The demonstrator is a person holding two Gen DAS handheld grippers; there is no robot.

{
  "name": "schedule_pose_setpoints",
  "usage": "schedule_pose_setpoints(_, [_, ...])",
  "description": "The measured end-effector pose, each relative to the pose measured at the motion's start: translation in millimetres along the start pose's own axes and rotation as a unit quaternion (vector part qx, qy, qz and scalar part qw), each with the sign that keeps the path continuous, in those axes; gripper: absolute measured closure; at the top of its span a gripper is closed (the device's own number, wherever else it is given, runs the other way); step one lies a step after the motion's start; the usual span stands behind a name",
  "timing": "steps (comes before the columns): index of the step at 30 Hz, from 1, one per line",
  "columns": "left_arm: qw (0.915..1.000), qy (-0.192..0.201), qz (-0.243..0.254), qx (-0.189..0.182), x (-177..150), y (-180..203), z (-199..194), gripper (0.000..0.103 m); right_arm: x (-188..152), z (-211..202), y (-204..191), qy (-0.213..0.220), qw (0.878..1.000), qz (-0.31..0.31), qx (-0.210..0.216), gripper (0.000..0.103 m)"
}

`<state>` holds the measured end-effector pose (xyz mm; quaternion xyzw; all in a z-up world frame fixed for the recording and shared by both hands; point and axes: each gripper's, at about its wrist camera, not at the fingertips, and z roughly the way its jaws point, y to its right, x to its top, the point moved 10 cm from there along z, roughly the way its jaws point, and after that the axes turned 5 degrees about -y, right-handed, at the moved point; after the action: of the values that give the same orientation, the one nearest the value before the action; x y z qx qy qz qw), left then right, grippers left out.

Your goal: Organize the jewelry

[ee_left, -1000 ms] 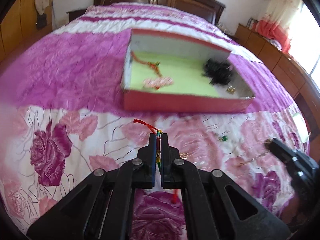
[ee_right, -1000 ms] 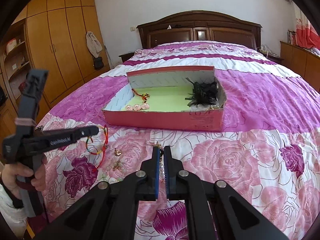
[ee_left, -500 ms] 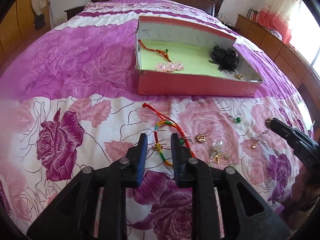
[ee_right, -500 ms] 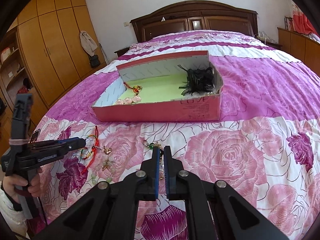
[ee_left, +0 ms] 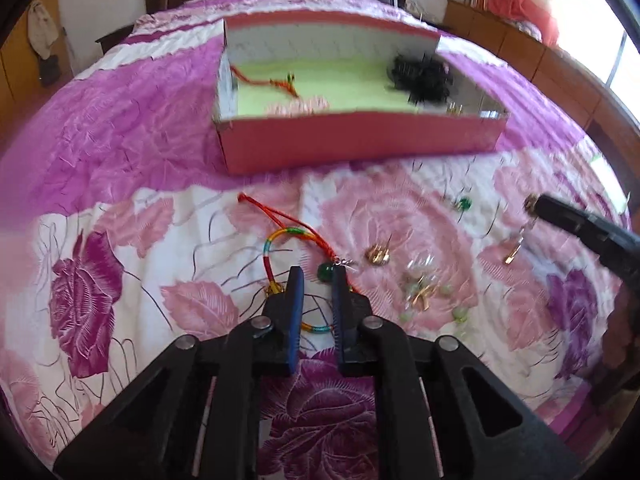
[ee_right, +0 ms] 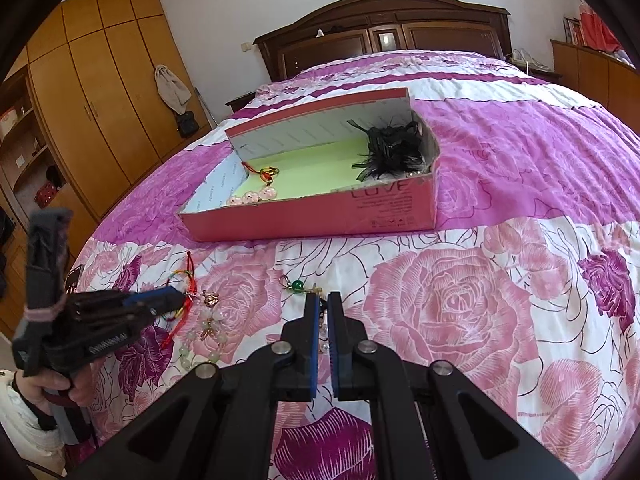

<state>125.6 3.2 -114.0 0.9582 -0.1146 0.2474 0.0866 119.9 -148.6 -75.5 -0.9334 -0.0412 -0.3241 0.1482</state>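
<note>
A red box (ee_left: 360, 144) (ee_right: 312, 222) with a green floor sits on the bed and holds a red cord, pink beads (ee_right: 252, 198) and a black feather piece (ee_left: 420, 76) (ee_right: 392, 148). My left gripper (ee_left: 317, 274) (ee_right: 180, 300) is open low over a rainbow cord bracelet (ee_left: 280, 236) lying on the bedspread. A green bead earring (ee_left: 325, 272) lies between its fingers. My right gripper (ee_right: 323, 300) (ee_left: 534, 204) is shut on a gold dangling earring (ee_left: 516, 246), held above the bedspread.
Loose pieces lie on the rose bedspread: a gold charm (ee_left: 378, 255), a pale green bead string (ee_left: 424, 292) (ee_right: 204, 336) and a green earring (ee_left: 464, 202) (ee_right: 297, 285). A wardrobe (ee_right: 100, 92) stands left and a headboard (ee_right: 384, 36) behind.
My left gripper opened and let the rainbow bracelet down onto the bedspread, then moved closer to the box. My right gripper stayed shut on the earring and dropped lower.
</note>
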Motion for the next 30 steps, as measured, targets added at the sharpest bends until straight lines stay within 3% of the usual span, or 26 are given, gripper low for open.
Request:
schedule_pose_setpoints(15, [0.9992,0.003,0.040,0.007,7,10,17,0.098,-2,3,2,-0.006,1.000,0.010,0.007,0.097])
schedule_pose_setpoints(18, [0.9994,0.008,0.035,-0.001,8,9,16,0.103,-2,2,2,-0.006,1.000,0.010,0.006,0.097])
schedule_pose_setpoints(30, [0.9987,0.047,0.014,-0.013,15,9,-14,0.103,-3,1,2,-0.002,1.000,0.010,0.006,0.097])
